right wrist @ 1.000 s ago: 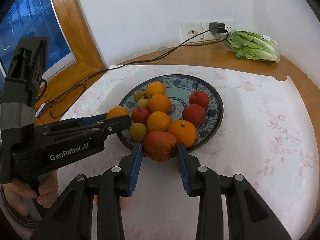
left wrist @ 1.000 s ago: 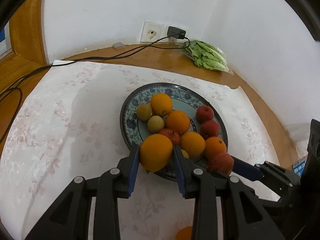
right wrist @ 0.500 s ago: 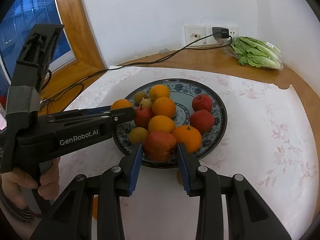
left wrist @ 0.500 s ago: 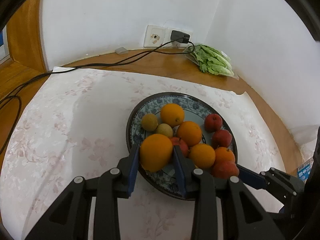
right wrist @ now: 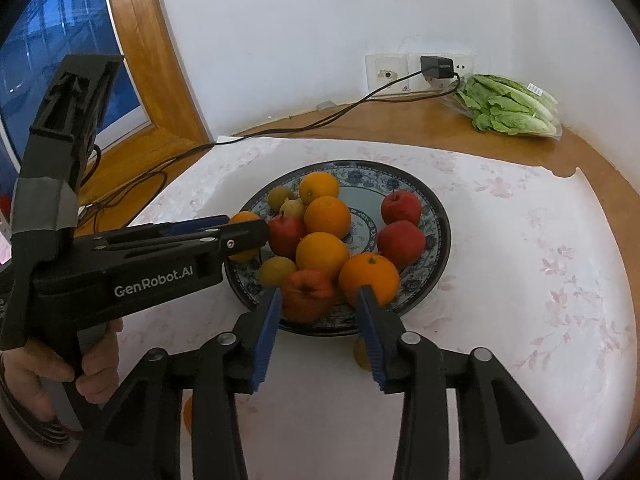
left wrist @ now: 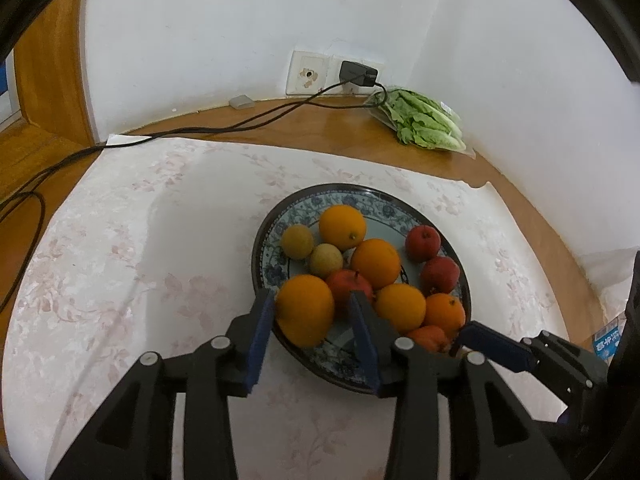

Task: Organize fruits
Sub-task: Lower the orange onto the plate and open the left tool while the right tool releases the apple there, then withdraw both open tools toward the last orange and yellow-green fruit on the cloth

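Right wrist: tool [right wrist: 316, 300] opening around apple [right wrist: 306, 294] at plate [right wrist: 434, 208] rim.

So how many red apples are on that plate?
4. Two red apples sit at the plate's right side, one left of the oranges, one at the near rim between the right gripper's opening jaws. Others may be hidden underneath.

Both wrist cameras look steeply down, close over the near rim of the plate [left wrist: 280, 216] [right wrist: 440, 220], which both share.
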Available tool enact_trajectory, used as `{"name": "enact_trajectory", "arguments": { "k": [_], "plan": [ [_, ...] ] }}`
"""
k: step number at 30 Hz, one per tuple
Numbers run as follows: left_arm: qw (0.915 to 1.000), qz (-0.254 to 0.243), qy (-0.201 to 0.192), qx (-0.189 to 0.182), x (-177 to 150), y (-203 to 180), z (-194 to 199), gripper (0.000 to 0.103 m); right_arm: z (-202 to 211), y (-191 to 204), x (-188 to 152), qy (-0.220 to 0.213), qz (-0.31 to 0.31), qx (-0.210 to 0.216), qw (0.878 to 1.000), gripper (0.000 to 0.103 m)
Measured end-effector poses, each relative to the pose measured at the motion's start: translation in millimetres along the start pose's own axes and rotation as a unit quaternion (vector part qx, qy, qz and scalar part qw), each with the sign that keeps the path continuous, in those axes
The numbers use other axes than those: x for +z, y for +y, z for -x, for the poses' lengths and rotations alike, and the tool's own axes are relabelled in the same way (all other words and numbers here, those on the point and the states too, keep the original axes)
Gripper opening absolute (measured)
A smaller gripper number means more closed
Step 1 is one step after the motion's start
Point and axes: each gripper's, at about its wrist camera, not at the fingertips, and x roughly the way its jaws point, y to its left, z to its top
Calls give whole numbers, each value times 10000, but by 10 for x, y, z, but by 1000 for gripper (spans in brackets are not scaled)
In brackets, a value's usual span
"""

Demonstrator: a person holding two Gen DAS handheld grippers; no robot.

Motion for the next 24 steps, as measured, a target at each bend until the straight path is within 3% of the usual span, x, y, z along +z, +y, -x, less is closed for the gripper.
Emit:
{"name": "enact_trajectory", "arguments": {
  "k": [10, 24],
  "plan": [
    [10000, 36, -37, -15, -70, -11, 220, 47, 176, -17, -30, -137, -67, -26, 9999, 42],
    [9996, 170, 207, -30, -344, -15, 445, 47, 420, -73, -199, -181, -249, -133, 9994, 42]
  ]
}}
